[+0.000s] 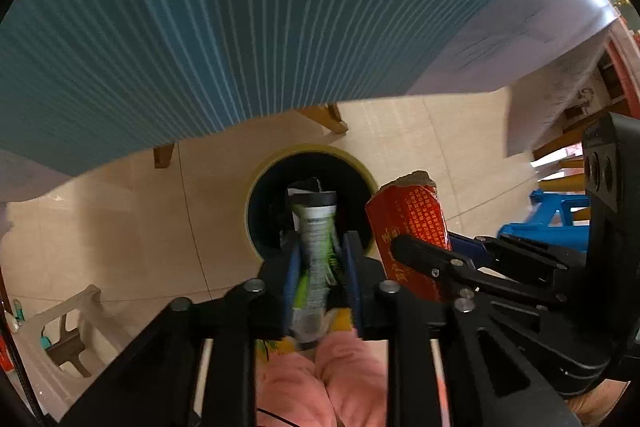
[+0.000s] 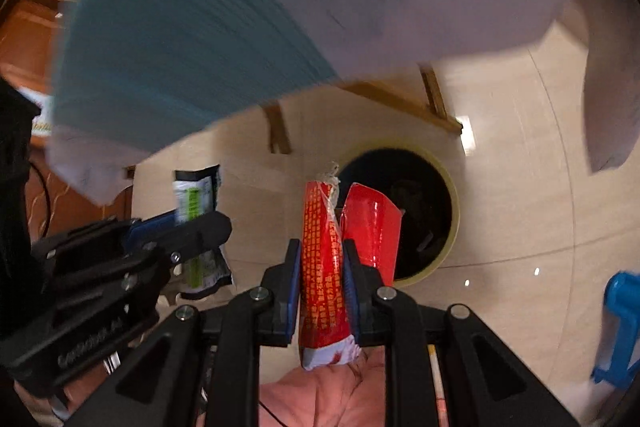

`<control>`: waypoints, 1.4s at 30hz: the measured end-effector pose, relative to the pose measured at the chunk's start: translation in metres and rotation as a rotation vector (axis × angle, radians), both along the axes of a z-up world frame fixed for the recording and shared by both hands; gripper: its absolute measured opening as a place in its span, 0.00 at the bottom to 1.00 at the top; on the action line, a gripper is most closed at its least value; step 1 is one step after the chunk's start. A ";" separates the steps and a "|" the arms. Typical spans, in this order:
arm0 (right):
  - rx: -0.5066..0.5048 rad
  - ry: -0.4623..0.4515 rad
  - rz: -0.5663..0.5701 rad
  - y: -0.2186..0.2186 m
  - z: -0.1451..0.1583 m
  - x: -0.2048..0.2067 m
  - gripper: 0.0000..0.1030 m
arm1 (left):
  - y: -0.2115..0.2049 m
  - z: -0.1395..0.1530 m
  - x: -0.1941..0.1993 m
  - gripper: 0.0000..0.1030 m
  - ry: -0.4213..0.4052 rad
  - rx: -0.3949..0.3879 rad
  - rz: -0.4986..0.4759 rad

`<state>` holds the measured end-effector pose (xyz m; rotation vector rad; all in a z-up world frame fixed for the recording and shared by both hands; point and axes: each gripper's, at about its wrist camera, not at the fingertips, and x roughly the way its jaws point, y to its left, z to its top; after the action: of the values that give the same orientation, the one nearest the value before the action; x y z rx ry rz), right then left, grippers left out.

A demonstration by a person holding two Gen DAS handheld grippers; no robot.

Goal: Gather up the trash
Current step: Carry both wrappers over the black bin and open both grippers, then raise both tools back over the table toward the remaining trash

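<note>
Setting: a lived-in home room, not a lab or shop. Floor (image 1: 120, 211) of glossy beige tiles with visible joints. Wooden-legged desk (image 1: 328, 115) draped in a teal ribbed cloth (image 1: 180, 27) over a pale sheet. White plastic chair (image 1: 68, 331) at lower left. Round, yellow-rimmed waste bin (image 2: 452, 203) on the floor, dark inside. Carved reddish wooden furniture (image 2: 28, 39) at the edge.
</note>
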<state>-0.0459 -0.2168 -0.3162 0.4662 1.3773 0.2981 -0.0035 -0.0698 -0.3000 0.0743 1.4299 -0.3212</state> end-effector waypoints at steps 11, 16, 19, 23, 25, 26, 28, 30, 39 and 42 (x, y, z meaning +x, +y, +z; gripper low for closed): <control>0.002 0.072 -0.104 -0.004 -0.096 0.010 0.43 | 0.019 -0.064 0.012 0.85 -0.013 0.091 0.064; -0.030 0.034 -0.084 0.002 -0.089 0.007 0.44 | 0.026 -0.061 0.007 0.86 -0.044 0.108 0.062; -0.051 0.037 -0.085 0.000 -0.091 0.010 0.44 | 0.024 -0.057 0.006 0.86 -0.079 0.105 0.055; -0.063 0.040 -0.090 0.001 -0.091 0.010 0.44 | 0.018 -0.049 0.004 0.86 -0.120 0.101 0.047; -0.069 0.047 -0.096 0.000 -0.092 0.010 0.44 | 0.016 -0.046 0.004 0.86 -0.130 0.102 0.042; -0.071 0.051 -0.099 0.000 -0.091 0.010 0.44 | 0.015 -0.043 0.003 0.86 -0.131 0.101 0.040; -0.072 0.054 -0.104 -0.001 -0.089 0.010 0.44 | 0.013 -0.041 0.004 0.86 -0.139 0.103 0.044; -0.074 0.052 -0.106 -0.001 -0.086 0.011 0.44 | 0.014 -0.038 0.005 0.86 -0.125 0.100 0.042; -0.075 0.061 -0.117 0.003 -0.071 0.011 0.44 | 0.017 -0.017 0.004 0.86 -0.125 0.111 0.050; -0.072 0.061 -0.123 0.003 -0.065 0.009 0.44 | 0.019 -0.013 0.004 0.86 -0.119 0.112 0.055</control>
<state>-0.0370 -0.2136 -0.3810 0.5017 1.4077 0.1341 0.0010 -0.0511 -0.3126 0.1428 1.3291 -0.1879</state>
